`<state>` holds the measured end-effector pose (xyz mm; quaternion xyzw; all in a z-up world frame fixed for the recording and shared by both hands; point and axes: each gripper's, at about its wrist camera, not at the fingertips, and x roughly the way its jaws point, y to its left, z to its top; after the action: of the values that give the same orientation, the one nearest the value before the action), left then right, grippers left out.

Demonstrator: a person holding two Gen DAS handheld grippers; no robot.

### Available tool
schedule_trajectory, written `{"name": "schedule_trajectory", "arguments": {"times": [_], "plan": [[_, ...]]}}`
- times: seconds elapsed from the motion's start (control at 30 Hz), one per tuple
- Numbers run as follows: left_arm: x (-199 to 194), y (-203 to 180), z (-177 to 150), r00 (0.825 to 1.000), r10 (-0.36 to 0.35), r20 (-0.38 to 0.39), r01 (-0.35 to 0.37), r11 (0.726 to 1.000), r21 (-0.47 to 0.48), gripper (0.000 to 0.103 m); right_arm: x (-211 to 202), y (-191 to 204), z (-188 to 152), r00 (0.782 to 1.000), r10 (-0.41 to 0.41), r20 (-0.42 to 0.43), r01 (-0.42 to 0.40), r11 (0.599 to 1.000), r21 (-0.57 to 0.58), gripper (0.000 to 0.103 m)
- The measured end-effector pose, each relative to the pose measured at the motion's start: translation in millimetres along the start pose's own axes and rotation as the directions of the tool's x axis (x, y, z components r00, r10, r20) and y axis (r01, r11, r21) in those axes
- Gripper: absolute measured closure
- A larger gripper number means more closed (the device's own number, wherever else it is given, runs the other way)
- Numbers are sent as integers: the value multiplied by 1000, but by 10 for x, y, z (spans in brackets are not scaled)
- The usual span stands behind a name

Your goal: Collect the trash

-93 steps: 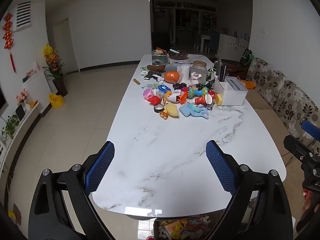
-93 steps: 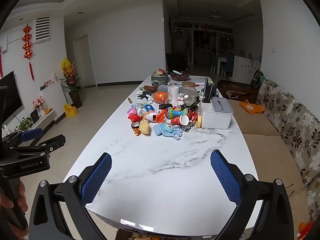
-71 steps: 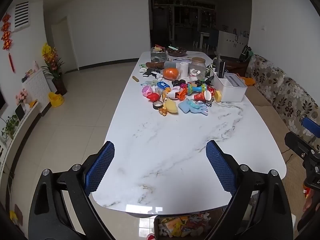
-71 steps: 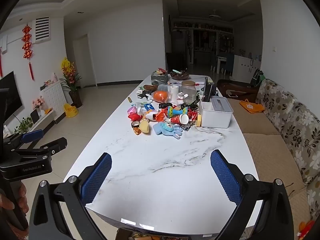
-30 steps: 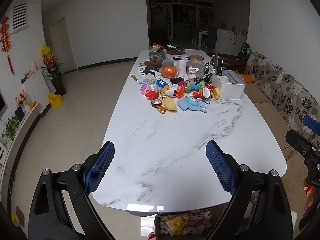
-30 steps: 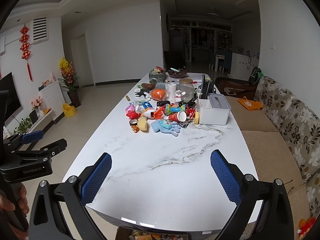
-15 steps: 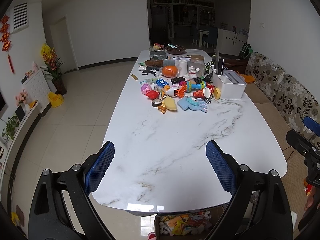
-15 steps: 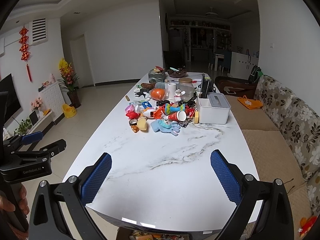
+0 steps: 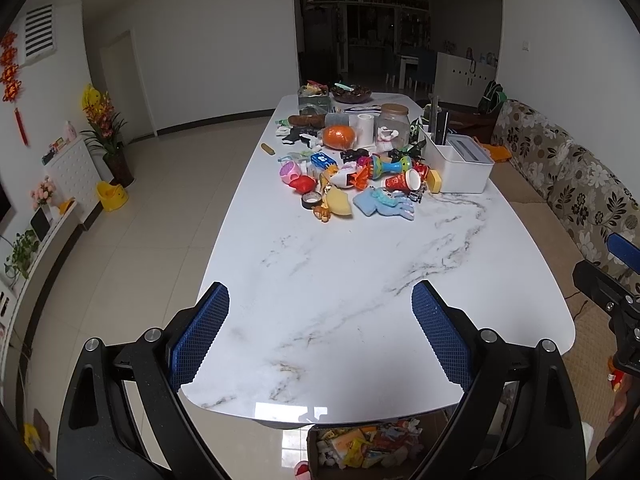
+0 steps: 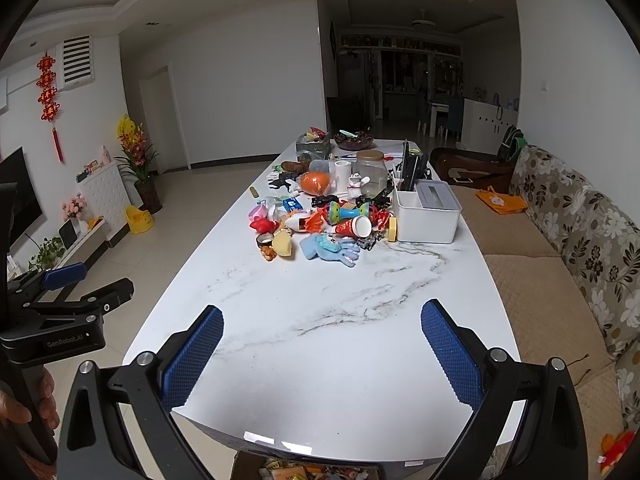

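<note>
trash (image 9: 362, 446) fills a floor box, bright crumpled wrappers; both jaws wide, empty.

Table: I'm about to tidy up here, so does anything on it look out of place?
Yes. A jumble of toys lies heaped mid-table beside the white box, several tipped on their sides.

Cut off, hidden, or too small to read

The cardboard box of wrappers (image 9: 362, 446) at the bottom centre of the left wrist view is half hidden by the marble table (image 9: 360, 280) edge and cropped by the frame; its contents are a blur of colour. In the right wrist view only its top rim (image 10: 308, 468) shows. The heap of toys (image 10: 316, 220) mid-frame overlaps too tightly to name each piece. The dark room (image 9: 384, 60) at upper centre is unreadable.
</note>
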<state>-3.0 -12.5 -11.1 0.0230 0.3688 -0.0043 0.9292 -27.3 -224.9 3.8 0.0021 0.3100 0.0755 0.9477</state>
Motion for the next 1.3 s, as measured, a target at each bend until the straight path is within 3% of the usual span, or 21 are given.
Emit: {"name": "schedule_trajectory", "arguments": {"times": [0.2,0.33,0.4,0.47,0.63,0.77,0.93,1.07,1.13,1.17,1.23,1.27,1.3], "plan": [[91,-44,-2,999,12,-33,-12,1000,-3,13,152,-91,21,1000,12,-24,-12,1000,13,5],[275,-96,-126,997,16,-81,-17,1000,-20,13,463,-196,-30,996,54,-70,-53,998,14,5],[393,-112,-250,993,31,-115,-34,999,-27,13,700,-262,-54,989,100,-108,-98,995,26,5],[534,-92,-418,984,61,-168,-68,997,-39,13,1130,-315,-73,966,189,-178,-182,982,55,5],[856,160,-827,953,45,-298,-71,995,-76,13,2087,-177,76,945,213,-250,-209,977,40,6],[1129,497,-966,941,28,-337,-62,994,-88,13,2999,17,336,943,147,-299,-124,988,92,6],[1576,997,-1024,922,-46,-383,26,998,-57,13,4132,196,674,934,-54,-354,102,988,118,7],[1854,1373,-1049,911,-69,-406,75,997,0,13,4895,191,766,901,-139,-411,208,970,128,8],[1976,1555,-1073,904,-76,-422,90,996,14,13,5132,175,749,885,-146,-441,229,963,140,14],[2007,1633,-1079,903,-82,-422,95,995,10,13,5193,185,728,884,-131,-448,216,966,142,30],[2087,1775,-1050,899,-113,-423,119,993,-14,13,5182,201,702,890,-134,-436,213,968,136,44],[2123,1815,-1026,898,-125,-422,127,992,-23,13,5147,176,695,892,-116,-437,206,965,163,58],[2166,1863,-971,900,-136,-413,134,990,-34,13,5090,125,684,894,-83,-440,194,958,213,66]]}}
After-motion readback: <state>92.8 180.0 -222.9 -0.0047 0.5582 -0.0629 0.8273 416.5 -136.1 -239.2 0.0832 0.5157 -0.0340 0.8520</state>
